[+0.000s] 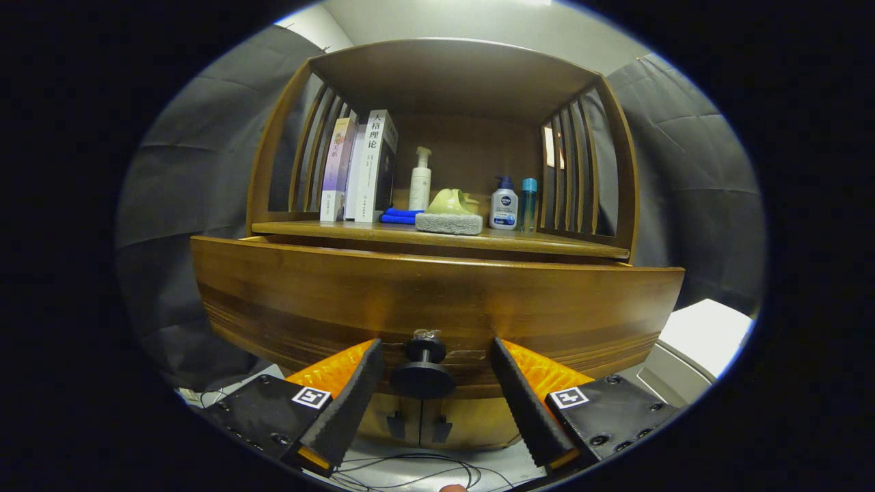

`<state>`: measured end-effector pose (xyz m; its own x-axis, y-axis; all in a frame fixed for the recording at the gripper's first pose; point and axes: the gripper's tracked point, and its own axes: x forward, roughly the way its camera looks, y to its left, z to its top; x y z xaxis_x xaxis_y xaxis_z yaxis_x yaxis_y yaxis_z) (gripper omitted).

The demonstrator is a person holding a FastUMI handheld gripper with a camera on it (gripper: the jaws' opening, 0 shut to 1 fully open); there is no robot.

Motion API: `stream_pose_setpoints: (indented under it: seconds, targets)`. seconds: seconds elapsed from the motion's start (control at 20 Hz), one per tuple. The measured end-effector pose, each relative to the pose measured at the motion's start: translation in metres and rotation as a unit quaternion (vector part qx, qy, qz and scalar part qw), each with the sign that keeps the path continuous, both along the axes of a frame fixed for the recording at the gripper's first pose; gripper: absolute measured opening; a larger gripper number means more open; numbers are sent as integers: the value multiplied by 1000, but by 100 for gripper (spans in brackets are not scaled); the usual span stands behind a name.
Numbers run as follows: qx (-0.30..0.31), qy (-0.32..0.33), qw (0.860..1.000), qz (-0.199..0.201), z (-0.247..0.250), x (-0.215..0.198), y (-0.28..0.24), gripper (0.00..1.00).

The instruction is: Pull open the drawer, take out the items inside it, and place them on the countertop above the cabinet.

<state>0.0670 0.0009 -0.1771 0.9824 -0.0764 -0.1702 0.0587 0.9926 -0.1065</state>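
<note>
A wooden cabinet faces me, and its wide drawer front (437, 301) stands a little forward of the countertop (547, 242) above it. A dark round knob (423, 369) juts from the lower middle of the drawer front. My gripper (434, 359) is open, with one finger on each side of the knob and a gap left on both sides. The drawer's inside is hidden behind its front.
On the countertop stand several books (359, 167), a white pump bottle (420, 181), a blue cloth (400, 216), a green object on a grey sponge (449, 220), and two small bottles (511, 203). Slatted sides (571, 171) close the shelf. Cables (410, 471) lie below the cabinet.
</note>
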Motion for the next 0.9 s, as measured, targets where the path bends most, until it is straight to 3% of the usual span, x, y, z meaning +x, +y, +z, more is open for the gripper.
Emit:
stream_pose_setpoints:
  seconds: [0.9]
  targets:
    - [-4, -3, 1000, -12, -1, 74, -1, 100]
